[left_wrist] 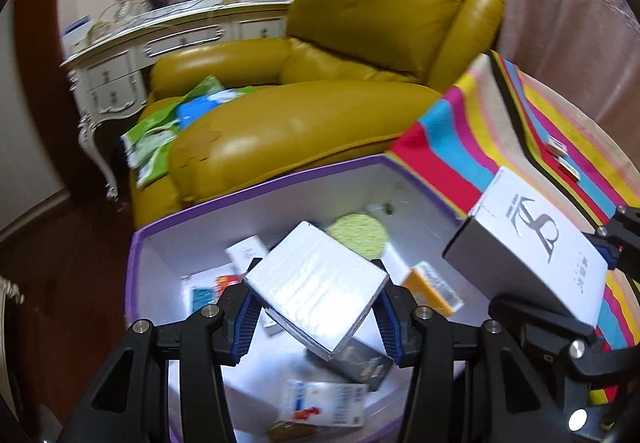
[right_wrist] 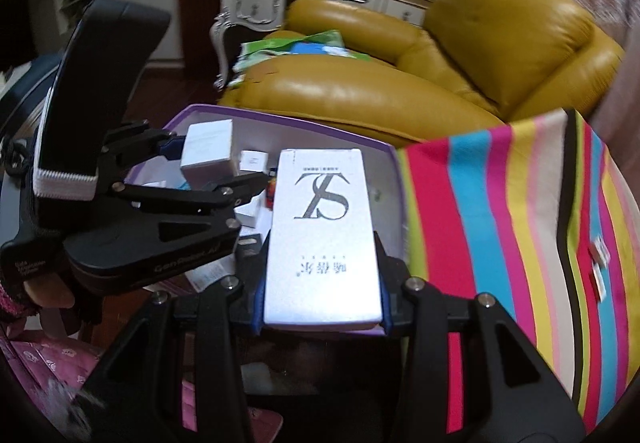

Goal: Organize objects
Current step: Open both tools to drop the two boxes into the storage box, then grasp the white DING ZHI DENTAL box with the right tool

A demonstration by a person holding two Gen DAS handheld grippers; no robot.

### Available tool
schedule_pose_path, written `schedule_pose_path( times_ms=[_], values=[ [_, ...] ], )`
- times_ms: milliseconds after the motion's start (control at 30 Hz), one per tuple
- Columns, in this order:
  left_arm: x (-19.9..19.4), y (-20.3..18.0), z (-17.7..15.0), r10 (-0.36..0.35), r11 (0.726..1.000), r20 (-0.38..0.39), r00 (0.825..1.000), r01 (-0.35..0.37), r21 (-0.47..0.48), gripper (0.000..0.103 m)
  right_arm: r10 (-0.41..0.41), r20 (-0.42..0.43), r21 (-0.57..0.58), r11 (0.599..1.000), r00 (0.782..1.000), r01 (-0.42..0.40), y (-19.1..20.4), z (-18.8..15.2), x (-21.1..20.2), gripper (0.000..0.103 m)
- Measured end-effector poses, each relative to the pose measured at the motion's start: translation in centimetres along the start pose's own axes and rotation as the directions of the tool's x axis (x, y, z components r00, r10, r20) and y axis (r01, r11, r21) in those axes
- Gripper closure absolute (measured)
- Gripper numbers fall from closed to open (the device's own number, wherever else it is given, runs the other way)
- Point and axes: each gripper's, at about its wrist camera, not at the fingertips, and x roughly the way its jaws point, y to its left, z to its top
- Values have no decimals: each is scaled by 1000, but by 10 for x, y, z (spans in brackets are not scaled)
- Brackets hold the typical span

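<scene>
We are pinching a small white box (left_wrist: 316, 283) between the blue pads of our left gripper (left_wrist: 316, 317), tilted, above the open purple-rimmed bin (left_wrist: 256, 187); our right gripper (right_wrist: 322, 283) is clamping a longer white box with grey lettering (right_wrist: 324, 239) by its two sides, hanging over the bin's edge beside the striped cloth (right_wrist: 520, 235); inside the bin small packets and cartons are lying in a loose heap; behind it a mustard leather armchair (left_wrist: 340, 91) is standing, with green packets (left_wrist: 160, 131) on its arm.
</scene>
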Motion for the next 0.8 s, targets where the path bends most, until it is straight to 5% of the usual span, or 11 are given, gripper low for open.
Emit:
schedule_pose_path(
  times_ms=[300,367,467,800],
  values=[
    [-4,37,-11,71,995,1,998,-70,-75,50,63,6,-57,996,998,-63,28,17,14,57],
    [-7,35,-10,84,993,10,996,-82,-82,31,58,16,-55,997,998,-57,29,16,13,47],
    [-14,27,-7,119,989,54,991,-113,-92,15,16,41,-10,1000,999,-16,16,12,4,28],
    [-6,-68,11,-60,995,37,998,56,84,14,-62,71,299,953,996,38,-94,-41,-26,15]
  ],
)
